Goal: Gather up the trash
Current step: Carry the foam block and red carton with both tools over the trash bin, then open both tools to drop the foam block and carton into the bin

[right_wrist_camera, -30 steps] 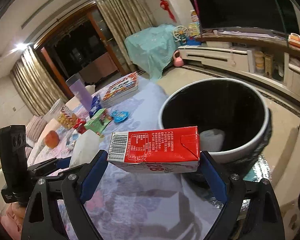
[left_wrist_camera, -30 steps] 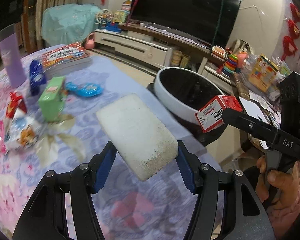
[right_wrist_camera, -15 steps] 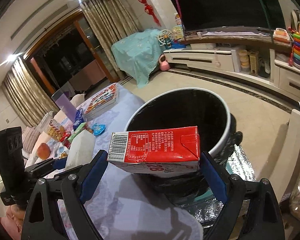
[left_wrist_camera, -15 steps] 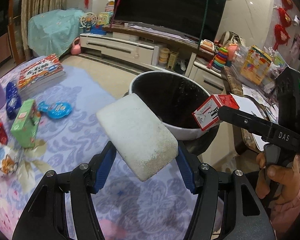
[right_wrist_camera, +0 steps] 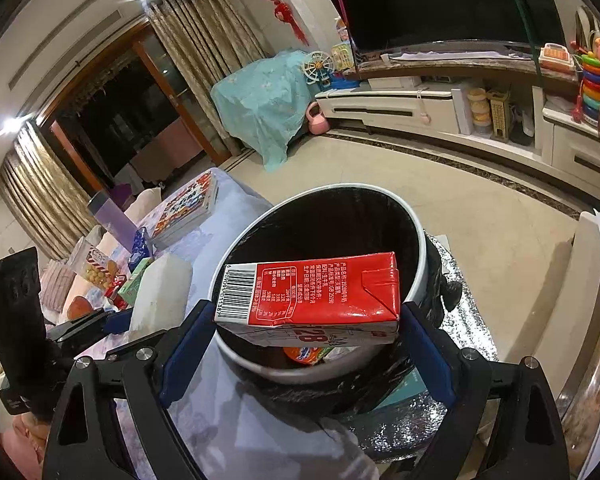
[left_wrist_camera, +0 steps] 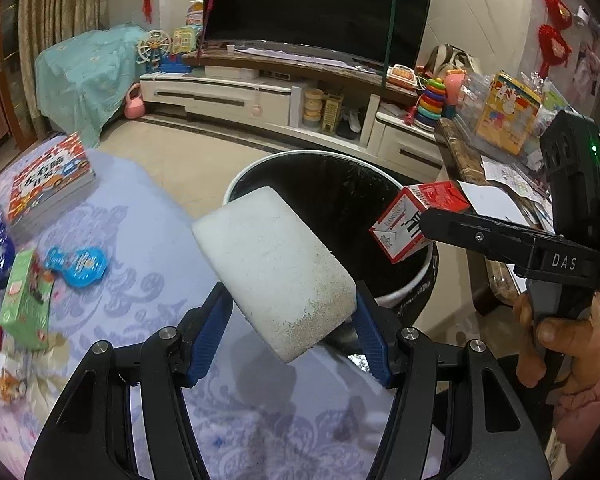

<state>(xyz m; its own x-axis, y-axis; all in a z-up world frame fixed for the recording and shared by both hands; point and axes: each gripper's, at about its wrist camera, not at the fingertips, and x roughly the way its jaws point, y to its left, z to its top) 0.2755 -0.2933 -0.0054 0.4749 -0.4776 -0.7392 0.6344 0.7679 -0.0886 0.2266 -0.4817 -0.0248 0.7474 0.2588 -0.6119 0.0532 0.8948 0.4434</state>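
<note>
Both tongs loaded, bin just ahead.

We hold the right tongs (right_wrist_camera: pixel 306 342) clenched on a red milk carton (right_wrist_camera: pixel 312 294), long axis crosswise between the pads, over the near rim of the black-lined trash bin (right_wrist_camera: pixel 418 240). Left tongs (left_wrist_camera: pixel 294 320) grip a white foam block (left_wrist_camera: pixel 274 274), long axis pointing toward the bin (left_wrist_camera: pixel 332 184), above the table (left_wrist_camera: pixel 148 240) edge. We judge the right hand nearer the drop.

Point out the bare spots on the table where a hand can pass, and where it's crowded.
Free: the tablecloth between the picture books, the blue toy and the bin; also the strip below the left gripper, which holds a white block. Crowded: the left edge, around the green carton and snack packets.
</note>
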